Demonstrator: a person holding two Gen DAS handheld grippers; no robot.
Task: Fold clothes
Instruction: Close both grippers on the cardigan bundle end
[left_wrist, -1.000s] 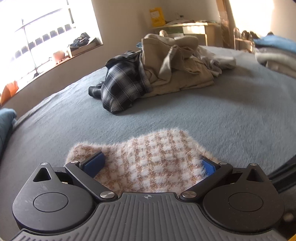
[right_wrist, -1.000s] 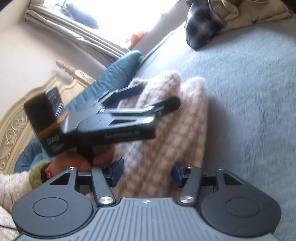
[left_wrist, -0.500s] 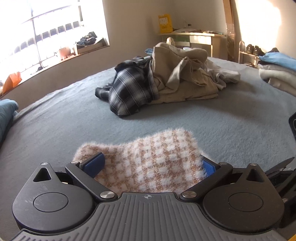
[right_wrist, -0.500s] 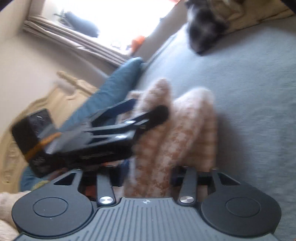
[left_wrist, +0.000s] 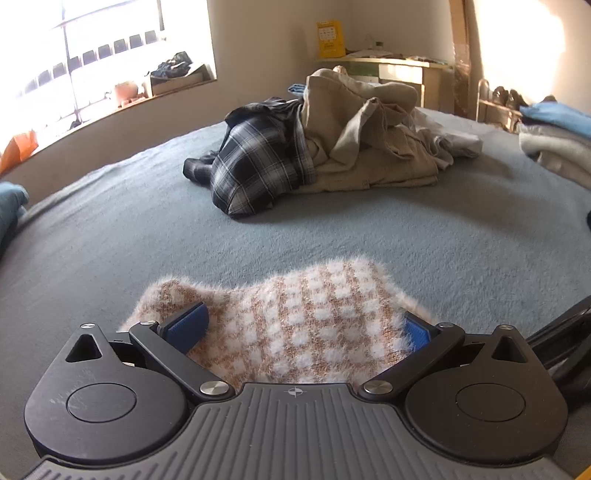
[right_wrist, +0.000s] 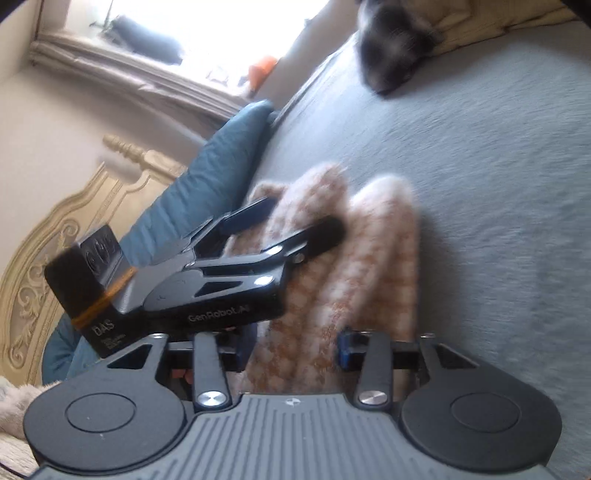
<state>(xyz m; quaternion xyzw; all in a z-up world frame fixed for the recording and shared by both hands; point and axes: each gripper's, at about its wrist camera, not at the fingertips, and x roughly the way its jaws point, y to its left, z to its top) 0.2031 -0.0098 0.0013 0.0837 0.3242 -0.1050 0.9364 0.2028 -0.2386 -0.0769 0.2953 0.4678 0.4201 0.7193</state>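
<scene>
- Fuzzy checked garment (left_wrist: 295, 325) lies on the grey-blue bed (left_wrist: 332, 236) at six o'clock, between the left gripper's (left_wrist: 299, 326) spread fingers.
- Right gripper (right_wrist: 295, 350) (blurred view) has just been opening, the garment between its fingers; grip uncertain.
- Clothes pile (left_wrist: 332, 144) at twelve o'clock.

Bright window (left_wrist: 92, 66), beige wall (left_wrist: 258, 48), wooden desk (left_wrist: 406, 70), carved headboard (right_wrist: 48, 251).

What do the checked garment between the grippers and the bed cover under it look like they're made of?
Checked garment: looks like a fuzzy knit, perhaps brushed or mohair-type yarn, since long fine hairs fringe its edges. Bed cover: probably a matte fleece or napped blanket, blue-grey with a short pilled texture.
</scene>
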